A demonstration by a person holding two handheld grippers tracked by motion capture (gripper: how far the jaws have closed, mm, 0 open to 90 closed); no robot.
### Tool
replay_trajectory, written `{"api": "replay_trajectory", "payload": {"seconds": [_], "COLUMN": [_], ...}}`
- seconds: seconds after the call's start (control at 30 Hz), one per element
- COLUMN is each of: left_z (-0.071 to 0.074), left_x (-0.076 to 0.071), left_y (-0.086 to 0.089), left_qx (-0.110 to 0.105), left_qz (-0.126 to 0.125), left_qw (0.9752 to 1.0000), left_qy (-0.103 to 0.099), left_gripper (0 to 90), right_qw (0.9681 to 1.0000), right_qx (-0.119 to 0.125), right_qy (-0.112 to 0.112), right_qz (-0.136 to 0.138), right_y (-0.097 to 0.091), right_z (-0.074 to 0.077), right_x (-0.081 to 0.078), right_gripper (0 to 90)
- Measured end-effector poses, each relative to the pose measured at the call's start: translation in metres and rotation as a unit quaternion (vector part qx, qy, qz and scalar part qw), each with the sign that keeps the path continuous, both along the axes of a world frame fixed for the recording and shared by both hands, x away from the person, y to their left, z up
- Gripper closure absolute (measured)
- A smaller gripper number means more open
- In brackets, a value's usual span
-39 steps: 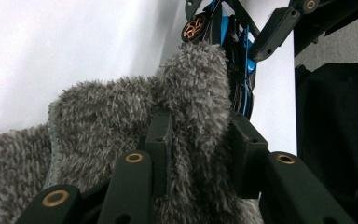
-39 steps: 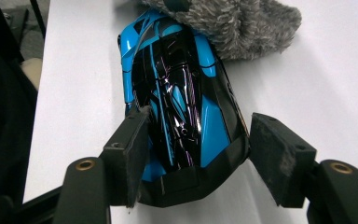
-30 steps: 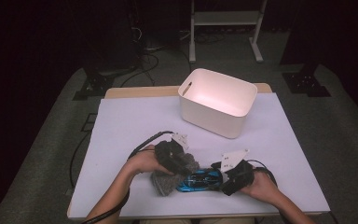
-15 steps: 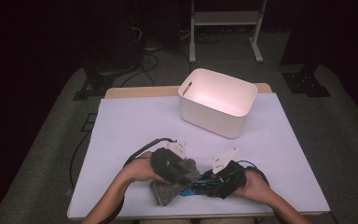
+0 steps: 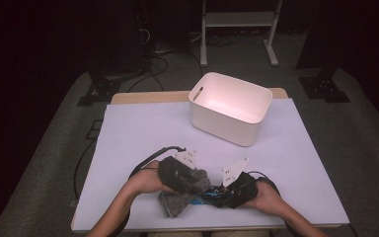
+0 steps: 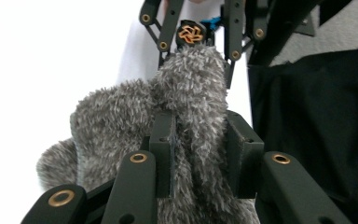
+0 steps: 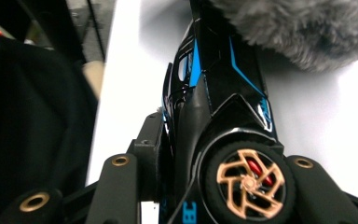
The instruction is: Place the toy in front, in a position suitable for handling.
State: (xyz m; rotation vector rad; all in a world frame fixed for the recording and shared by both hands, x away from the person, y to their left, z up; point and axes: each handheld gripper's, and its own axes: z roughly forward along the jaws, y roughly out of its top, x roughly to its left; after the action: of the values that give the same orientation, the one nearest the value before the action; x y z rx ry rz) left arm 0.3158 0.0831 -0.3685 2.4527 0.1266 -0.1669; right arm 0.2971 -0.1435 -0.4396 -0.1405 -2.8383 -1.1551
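Observation:
A black toy car with blue stripes (image 7: 223,70) and a gold-spoked wheel (image 7: 248,183) lies between the jaws of my right gripper (image 7: 223,154). Those jaws have just been closing and now press on the car's sides. In the high view the car (image 5: 208,196) sits low over the table's front edge, with the right gripper (image 5: 219,193) shut on it. My left gripper (image 6: 203,149) is shut on a grey fuzzy cloth (image 6: 116,121), whose free end hangs toward the car's wheel (image 6: 191,33). From above, the left gripper (image 5: 191,183) and the cloth (image 5: 175,202) touch the car's front.
A white plastic bin (image 5: 227,126) stands empty at the back right of the white table (image 5: 143,133). Black cables trail from both grippers. Beyond the table are a dark floor, stand feet and a white metal rack.
The right gripper's jaws have closed in on the toy car. The two hands have drawn closer together, and the left gripper with the cloth has shifted slightly toward the car.

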Motion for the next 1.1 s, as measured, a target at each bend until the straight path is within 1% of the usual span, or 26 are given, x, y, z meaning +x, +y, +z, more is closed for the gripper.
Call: {"api": "replay_trajectory", "payload": {"seconds": [0.03, 0.07, 0.1, 0.13, 0.17, 0.23, 0.27, 0.3, 0.33, 0.37, 0.4, 0.43, 0.5, 0.57, 0.63, 0.7, 0.73, 0.77, 0.87, 0.9, 0.93, 0.97, 1.0, 1.03, 1.07, 1.1], "left_z": [0.002, 0.002, 0.007, 0.008, 0.009, 0.006, 0.002, 0.0, -0.003, -0.003, -0.003, -0.003, 0.0, 0.003, 0.006, 0.01, 0.011, 0.012, 0.013, 0.013, 0.011, 0.01, 0.01, 0.01, 0.01, 0.011], "left_x": [0.001, 0.001, 0.005, 0.006, 0.007, 0.009, 0.01, 0.01, 0.01, 0.009, 0.008, 0.007, 0.005, 0.002, 0.0, -0.001, -0.002, -0.002, -0.002, -0.002, -0.001, -0.002, -0.003, -0.003, -0.003, -0.004], "left_y": [0.0, 0.0, -0.003, -0.005, -0.008, -0.012, -0.015, -0.016, -0.017, -0.017, -0.017, -0.017, -0.018, -0.02, -0.021, -0.021, -0.021, -0.02, -0.02, -0.02, -0.021, -0.021, -0.02, -0.02, -0.019, -0.019], "left_qx": [0.001, 0.001, -0.002, -0.001, 0.004, 0.015, 0.022, 0.026, 0.025, 0.019, 0.019, 0.02, 0.028, 0.041, 0.048, 0.052, 0.059, 0.067, 0.08, 0.08, 0.081, 0.08, 0.075, 0.071, 0.068, 0.069], "left_qz": [0.002, 0.002, 0.009, 0.007, 0.007, 0.006, 0.003, 0.002, -0.001, -0.001, -0.001, -0.001, 0.008, 0.019, 0.027, 0.039, 0.046, 0.049, 0.065, 0.065, 0.067, 0.06, 0.052, 0.047, 0.036, 0.03], "left_qw": [1.0, 1.0, 0.9999, 0.9999, 0.9998, 0.9996, 0.9995, 0.9994, 0.9994, 0.9996, 0.9996, 0.9995, 0.9991, 0.998, 0.9972, 0.9965, 0.9961, 0.9956, 0.9935, 0.9935, 0.9933, 0.9939, 0.9944, 0.9949, 0.9955, 0.9951], "left_qy": [-0.004, -0.004, -0.01, -0.012, -0.019, -0.024, -0.024, -0.023, -0.025, -0.022, -0.023, -0.026, -0.032, -0.045, -0.051, -0.052, -0.047, -0.043, -0.048, -0.048, -0.049, -0.047, -0.054, -0.054, -0.056, -0.064], "left_gripper": [68.0, 68.0, 68.3, 68.3, 68.3, 68.3, 68.3, 68.2, 68.0, 67.3, 66.2, 64.8, 61.2, 57.4, 54.7, 51.9, 50.6, 50.5, 48.0, 46.0, 46.2, 47.8, 51.5, 56.5, 60.0, 64.9], "right_qw": [1.0, 0.9999, 0.9998, 0.9998, 0.9998, 0.9998, 0.9998, 0.9997, 0.9996, 0.9995, 0.9993, 0.9993, 0.9991, 0.9988, 0.9984, 0.9983, 0.9982, 0.9982, 0.998, 0.9978, 0.9977, 0.9976, 0.9977, 0.9978, 0.9978, 0.9978], "right_qx": [-0.001, -0.002, -0.003, 0.0, 0.001, 0.003, 0.002, 0.003, 0.011, 0.015, 0.016, 0.016, 0.02, 0.026, 0.029, 0.028, 0.028, 0.029, 0.028, 0.03, 0.033, 0.034, 0.033, 0.031, 0.031, 0.031], "right_qy": [-0.008, -0.012, -0.018, -0.019, -0.02, -0.013, -0.011, -0.001, 0.002, 0.009, 0.017, 0.016, 0.013, 0.01, 0.008, 0.005, 0.005, 0.005, 0.007, 0.008, 0.01, 0.01, 0.009, 0.007, 0.005, 0.003], "right_qz": [-0.003, -0.005, -0.007, -0.009, -0.01, -0.016, -0.018, -0.023, -0.025, -0.028, -0.028, -0.03, -0.036, -0.041, -0.048, -0.05, -0.053, -0.053, -0.056, -0.058, -0.059, -0.059, -0.059, -0.058, -0.059, -0.058], "right_y": [0.001, 0.002, 0.004, 0.005, 0.005, 0.006, 0.006, 0.005, 0.003, 0.002, 0.0, -0.002, -0.006, -0.012, -0.016, -0.021, -0.023, -0.025, -0.029, -0.03, -0.031, -0.03, -0.03, -0.03, -0.029, -0.03], "right_z": [0.002, 0.003, 0.005, 0.005, 0.005, 0.002, -0.001, -0.005, -0.006, -0.006, -0.005, -0.004, -0.001, 0.001, 0.002, 0.002, 0.003, 0.003, 0.003, 0.002, 0.002, 0.002, 0.001, 0.001, 0.001, 0.001], "right_x": [0.002, 0.004, 0.007, 0.01, 0.013, 0.018, 0.019, 0.02, 0.02, 0.02, 0.02, 0.02, 0.019, 0.018, 0.017, 0.015, 0.014, 0.013, 0.012, 0.013, 0.013, 0.012, 0.012, 0.011, 0.011, 0.011], "right_gripper": [55.6, 55.7, 55.7, 55.7, 55.7, 55.6, 55.5, 55.4, 55.0, 52.9, 48.1, 46.0, 46.1, 47.0, 48.2, 48.5, 49.6, 49.6, 50.4, 50.6, 51.1, 51.7, 52.3, 52.8, 53.1, 54.1]}}
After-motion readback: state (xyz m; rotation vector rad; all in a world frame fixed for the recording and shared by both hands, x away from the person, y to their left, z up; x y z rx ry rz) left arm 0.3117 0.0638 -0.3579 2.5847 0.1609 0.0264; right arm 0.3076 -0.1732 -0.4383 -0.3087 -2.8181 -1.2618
